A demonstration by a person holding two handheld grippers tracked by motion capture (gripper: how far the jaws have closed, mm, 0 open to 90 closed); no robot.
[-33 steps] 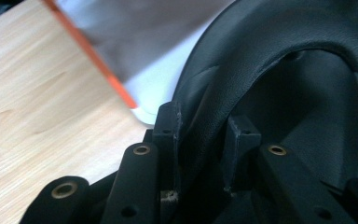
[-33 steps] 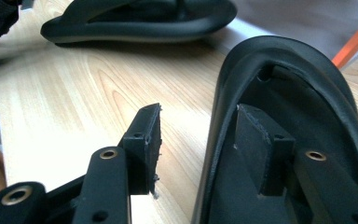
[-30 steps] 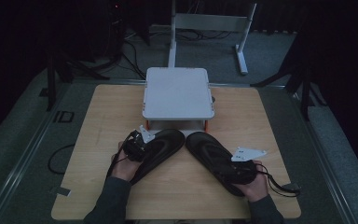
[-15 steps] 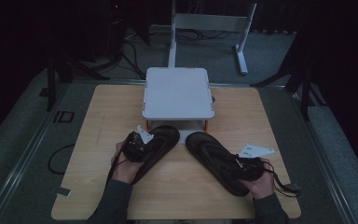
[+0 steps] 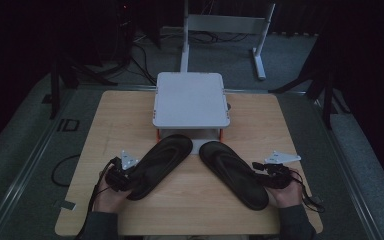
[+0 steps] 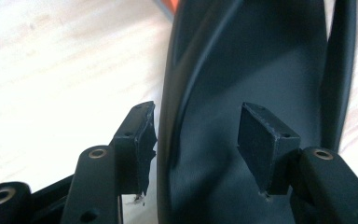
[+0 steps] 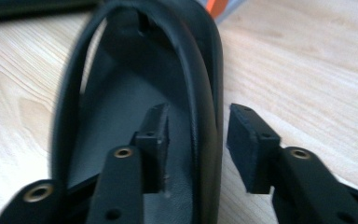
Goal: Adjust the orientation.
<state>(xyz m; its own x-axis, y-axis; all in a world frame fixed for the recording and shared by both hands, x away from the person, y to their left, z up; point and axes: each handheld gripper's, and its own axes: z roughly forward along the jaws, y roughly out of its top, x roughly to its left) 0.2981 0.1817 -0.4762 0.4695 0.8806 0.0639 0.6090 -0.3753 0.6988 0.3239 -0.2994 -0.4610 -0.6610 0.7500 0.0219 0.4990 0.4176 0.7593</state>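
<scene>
Two black flip-flops lie on the wooden table (image 5: 125, 120), toes toward the white stand and heels spread apart. My left gripper (image 5: 117, 177) is at the outer heel side of the left flip-flop (image 5: 160, 162). In the left gripper view the left gripper (image 6: 196, 112) is open, straddling the left flip-flop's (image 6: 214, 70) rim, one jaw over the sole, one outside. My right gripper (image 5: 272, 175) is at the outer side of the right flip-flop (image 5: 235, 172). In the right gripper view the right gripper (image 7: 198, 112) is open around the right flip-flop's (image 7: 121, 107) edge and strap.
A white raised stand (image 5: 190, 100) with orange feet sits at the table's back middle, right behind the toes. A metal frame (image 5: 225, 25) and cables stand on the floor beyond. Bare wood lies left and right of the flip-flops.
My left gripper has slid back along the left flip-flop toward its heel and the person. My right gripper has shifted slightly outward. Both flip-flops lie about where they were.
</scene>
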